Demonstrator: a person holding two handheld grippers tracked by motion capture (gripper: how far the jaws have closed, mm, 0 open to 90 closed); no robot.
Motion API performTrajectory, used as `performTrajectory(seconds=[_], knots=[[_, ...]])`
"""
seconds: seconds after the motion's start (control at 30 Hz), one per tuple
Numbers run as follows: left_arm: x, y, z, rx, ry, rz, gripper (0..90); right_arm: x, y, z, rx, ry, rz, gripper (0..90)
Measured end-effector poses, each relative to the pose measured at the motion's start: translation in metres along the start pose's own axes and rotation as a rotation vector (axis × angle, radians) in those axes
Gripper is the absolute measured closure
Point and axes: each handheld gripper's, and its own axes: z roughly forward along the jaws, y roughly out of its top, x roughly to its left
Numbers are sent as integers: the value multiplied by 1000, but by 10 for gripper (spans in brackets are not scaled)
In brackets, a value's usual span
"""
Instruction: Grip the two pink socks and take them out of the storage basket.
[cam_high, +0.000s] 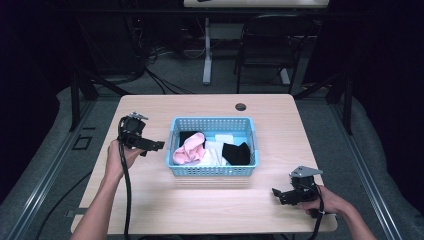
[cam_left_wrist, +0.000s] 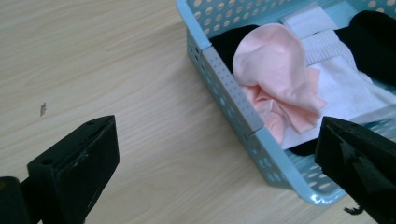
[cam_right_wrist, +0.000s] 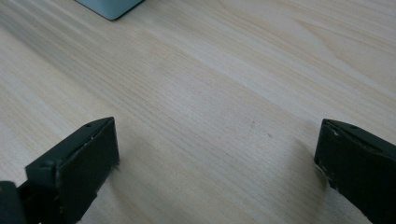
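Pale wood tabletop (cam_high: 150, 200) carries a light blue perforated plastic basket (cam_high: 212, 171) near its middle, a little toward the far edge, holding a crumpled pink garment (cam_high: 189, 150) at its left end, white folded cloth (cam_high: 216, 152) in the centre and black cloth (cam_high: 236, 153) to the right. A person's left gripper (cam_high: 152, 146) hovers just beside the basket's left wall, its jaws spread wide with nothing between them and aimed at the pink garment (cam_left_wrist: 275, 79), which lies heaped against the near left corner of the basket (cam_left_wrist: 229, 88). The right gripper (cam_high: 280, 194) rests low near the tabletop's near right corner, well apart from the basket, jaws also spread and empty over bare wood (cam_right_wrist: 210, 93). The step in hand looks like taking the pink garment out. To do it well, the left gripper should rise over the basket wall, come down on the highest fold of pink fabric, and close on pink alone, so the white cloth (cam_left_wrist: 345, 88) underneath stays put. Lifting straight up would keep the cloth from snagging on the rim.
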Motion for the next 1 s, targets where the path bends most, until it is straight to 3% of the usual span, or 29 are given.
performTrajectory(seconds=[0.13,0.37,0.43,0.5,0.63,0.9,1.0], knots=[[-10,13,7,13,9,14,0,0,0,0,1,6,-2,0],[-29,33,26,33,-19,56,0,0,1,0,2,9,-6,0],[-34,37,34,38,-42,59,0,1,1,0,4,4,-4,0],[-40,40,42,48,-97,68,0,1,1,0,4,3,-4,0],[-52,43,54,86,-122,102,2,1,1,0,3,1,-1,0],[-67,46,80,175,-110,142,52,1,0,0,4,0,0,0],[-70,46,88,205,-118,153,129,1,0,0,2,1,0,0]])
